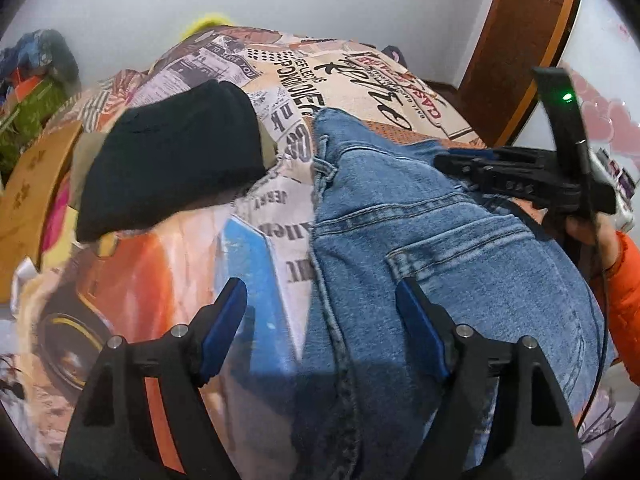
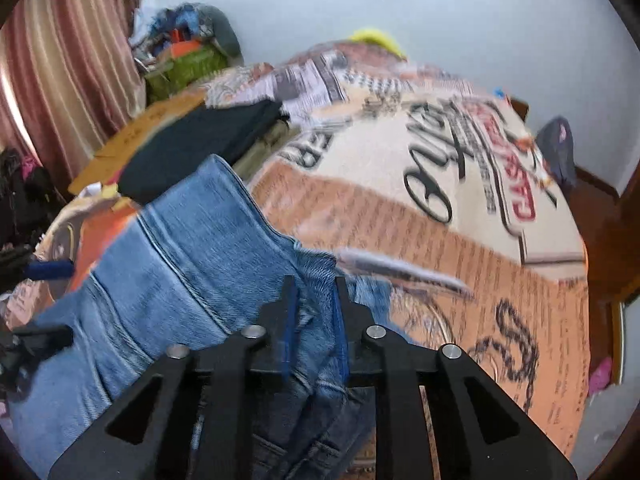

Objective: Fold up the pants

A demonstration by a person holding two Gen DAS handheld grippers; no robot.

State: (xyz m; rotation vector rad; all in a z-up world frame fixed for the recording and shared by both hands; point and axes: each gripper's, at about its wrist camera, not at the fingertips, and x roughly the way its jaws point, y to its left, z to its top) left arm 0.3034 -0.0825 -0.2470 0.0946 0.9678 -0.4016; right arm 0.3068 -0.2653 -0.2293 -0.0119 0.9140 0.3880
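Blue denim jeans (image 1: 420, 240) lie on a printed bedspread (image 1: 248, 240), back pocket up. My left gripper (image 1: 320, 300) is open above the jeans' left edge, one finger over the bedspread, one over the denim. My right gripper (image 2: 314, 292) is shut on a bunched fold of the jeans (image 2: 192, 264) at their right side. The right gripper also shows in the left wrist view (image 1: 520, 184), at the jeans' far right edge. The left gripper's fingertips (image 2: 52, 270) show at the left edge of the right wrist view.
A folded black garment (image 1: 172, 160) lies on an olive one at the bed's left. A wooden board (image 1: 28, 200) and a clothes pile (image 2: 184, 52) stand left of the bed. A wooden headboard (image 1: 516, 52) is at the right.
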